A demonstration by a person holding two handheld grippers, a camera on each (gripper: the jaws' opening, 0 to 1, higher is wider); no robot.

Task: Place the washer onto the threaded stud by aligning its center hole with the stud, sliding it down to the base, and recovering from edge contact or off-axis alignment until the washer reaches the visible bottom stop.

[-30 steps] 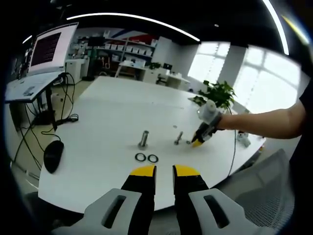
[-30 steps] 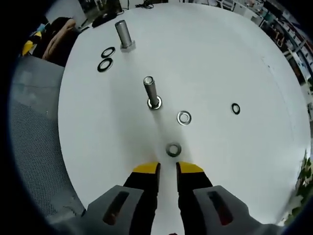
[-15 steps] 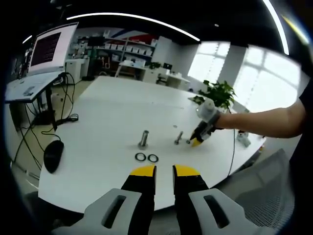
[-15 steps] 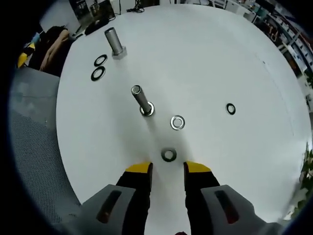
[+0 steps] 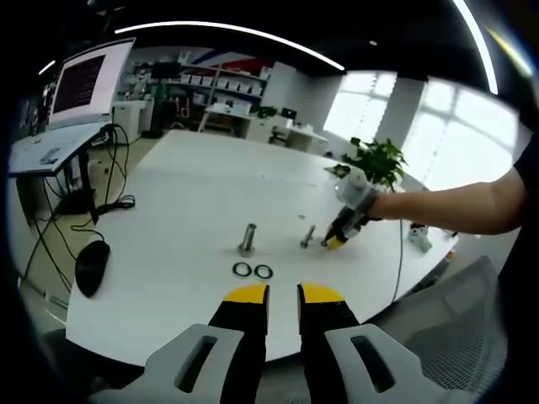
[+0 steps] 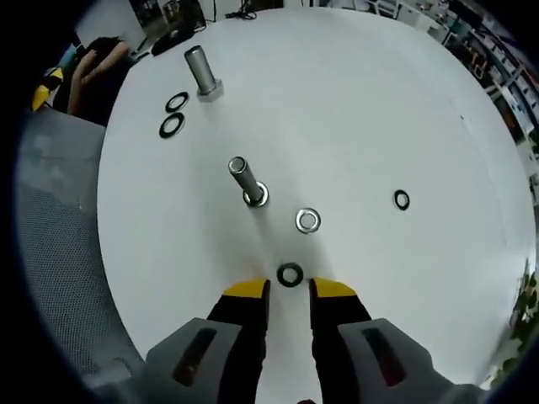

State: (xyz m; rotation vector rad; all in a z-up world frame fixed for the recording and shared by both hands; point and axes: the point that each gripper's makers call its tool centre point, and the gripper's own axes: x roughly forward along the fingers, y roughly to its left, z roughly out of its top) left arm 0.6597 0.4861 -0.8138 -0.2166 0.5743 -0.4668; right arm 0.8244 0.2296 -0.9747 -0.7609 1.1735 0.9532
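Observation:
A thin threaded stud (image 6: 244, 178) stands upright on the white table (image 6: 354, 101). A metal washer (image 6: 290, 274) lies flat just ahead of my right gripper (image 6: 290, 290), whose jaws stand open a little wider than the washer and do not touch it. A second washer (image 6: 308, 220) lies between that one and the stud. In the left gripper view the stud (image 5: 308, 236) shows small, with the right gripper (image 5: 334, 242) low beside it, held by a person's arm. My left gripper (image 5: 283, 295) hovers near the table's edge, narrowly open with nothing between its fingers.
A thicker bolt (image 6: 202, 71) stands farther off with two black rings (image 6: 173, 114) beside it. Another black ring (image 6: 402, 200) lies alone to the right. A mouse (image 5: 91, 266) lies at the table's left edge, with a monitor (image 5: 80, 84) beyond and a plant (image 5: 379, 160) at the far side.
The right gripper's jaws have narrowed and crept up to the near washer, after widening half a second ago. The left gripper has stayed still.

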